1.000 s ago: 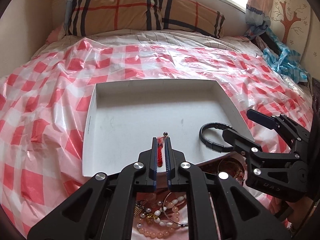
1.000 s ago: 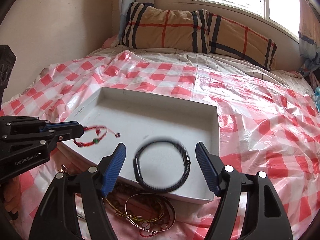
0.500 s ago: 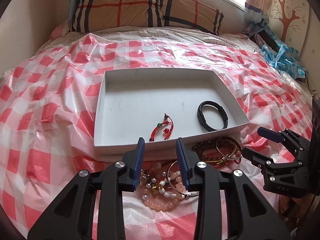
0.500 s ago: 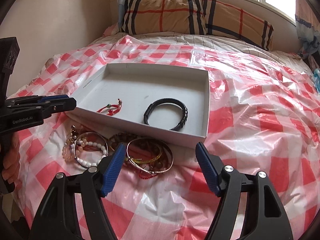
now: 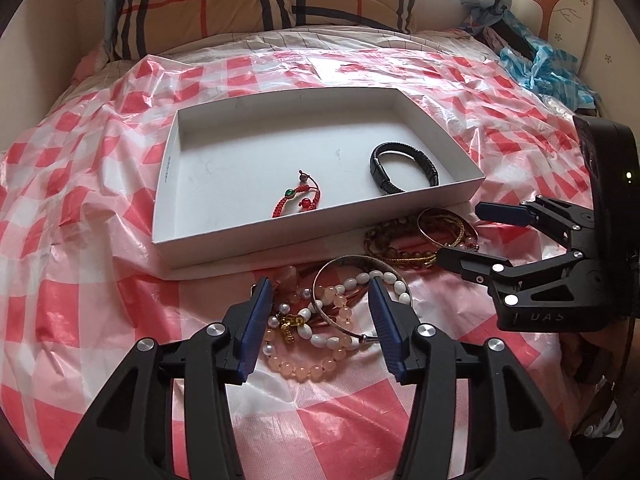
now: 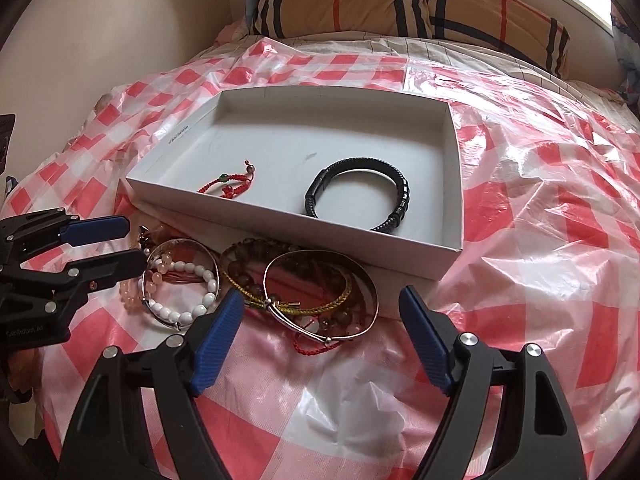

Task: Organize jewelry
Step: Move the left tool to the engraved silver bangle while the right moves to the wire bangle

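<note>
A shallow white box (image 5: 167, 160) (image 6: 454, 176) lies on the checked bed cover. Inside it rest a red cord bracelet (image 5: 298, 200) (image 6: 230, 184) and a black braided bracelet (image 5: 404, 172) (image 6: 360, 196). In front of the box is a heap of jewelry: white and pink bead bracelets (image 5: 332, 320) (image 6: 176, 315) on the left, brown bead and gold cord bracelets (image 5: 420, 240) (image 6: 256, 276) on the right. My left gripper (image 5: 318, 286) (image 6: 134, 240) hovers over the bead bracelets, its jaws opening and gripping nothing. My right gripper (image 6: 320, 294) (image 5: 460, 234) hangs over the gold and brown ones, jaws opening, also empty.
Striped pillows (image 5: 256, 0) line the wall behind the box. Blue cloth (image 5: 548, 72) is bunched at the far right. The crinkled red-and-white plastic sheet (image 6: 540, 184) covers the bed around the box. A wall (image 6: 100, 20) runs along the left side.
The left gripper let the red cord bracelet go into the box, opened and pulled back over the heap. The right gripper also drew back from the black bracelet and spread wider.
</note>
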Demonstrator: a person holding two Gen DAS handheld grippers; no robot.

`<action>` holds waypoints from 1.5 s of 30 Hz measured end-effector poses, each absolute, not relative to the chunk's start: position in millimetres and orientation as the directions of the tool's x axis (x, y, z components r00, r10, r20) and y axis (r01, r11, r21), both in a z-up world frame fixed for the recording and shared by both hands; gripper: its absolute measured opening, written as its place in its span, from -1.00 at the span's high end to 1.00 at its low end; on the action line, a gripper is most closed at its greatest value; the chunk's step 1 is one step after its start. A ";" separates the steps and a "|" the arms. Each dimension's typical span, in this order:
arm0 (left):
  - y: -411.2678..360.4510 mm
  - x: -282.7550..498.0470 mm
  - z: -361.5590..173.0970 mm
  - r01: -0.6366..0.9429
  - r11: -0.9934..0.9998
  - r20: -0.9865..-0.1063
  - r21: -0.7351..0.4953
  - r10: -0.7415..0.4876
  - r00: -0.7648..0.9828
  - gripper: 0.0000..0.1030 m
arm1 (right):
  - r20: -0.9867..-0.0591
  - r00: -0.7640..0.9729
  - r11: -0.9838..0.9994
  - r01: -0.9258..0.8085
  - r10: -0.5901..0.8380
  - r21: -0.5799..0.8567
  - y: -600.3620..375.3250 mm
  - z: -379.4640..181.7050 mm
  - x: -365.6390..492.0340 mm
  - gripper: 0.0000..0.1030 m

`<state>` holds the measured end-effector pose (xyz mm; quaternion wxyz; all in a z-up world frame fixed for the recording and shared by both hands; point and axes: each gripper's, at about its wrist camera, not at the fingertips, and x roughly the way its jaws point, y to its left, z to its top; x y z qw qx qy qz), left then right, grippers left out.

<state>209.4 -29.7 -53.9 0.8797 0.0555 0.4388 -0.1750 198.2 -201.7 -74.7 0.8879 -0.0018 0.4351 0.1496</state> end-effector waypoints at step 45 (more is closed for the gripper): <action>-37.4 207.4 -54.6 0.382 0.924 -0.805 -0.029 -0.248 0.539 0.92 | -0.737 0.664 0.965 -0.255 0.125 -0.066 -187.3 -63.2 166.9 -0.19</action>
